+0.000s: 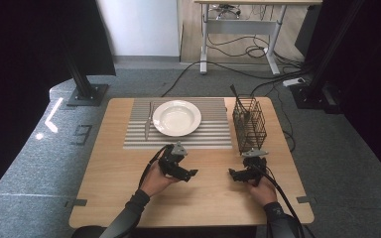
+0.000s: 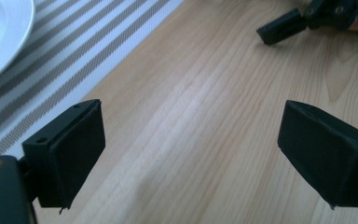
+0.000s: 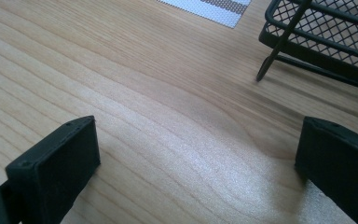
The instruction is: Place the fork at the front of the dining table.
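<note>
With a knife (image 1: 148, 120) lying just left of the white plate (image 1: 176, 117) and cutlery standing in the wire caddy (image 1: 249, 124) to its right, both the left gripper (image 1: 187, 173) and right gripper (image 1: 234, 174) sit wide-jawed and empty nearer the person, so the setting seems barely begun.

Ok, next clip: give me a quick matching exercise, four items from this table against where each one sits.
Items:
1. white plate
2. knife
3. wire basket
4. left gripper

Places:
A. on bare wood, right of the placemat
B. middle of the striped placemat
C. held above bare wood, jaws apart
D. on the placemat, just left of the plate

Pairs: 1-B, 2-D, 3-A, 4-C
</note>
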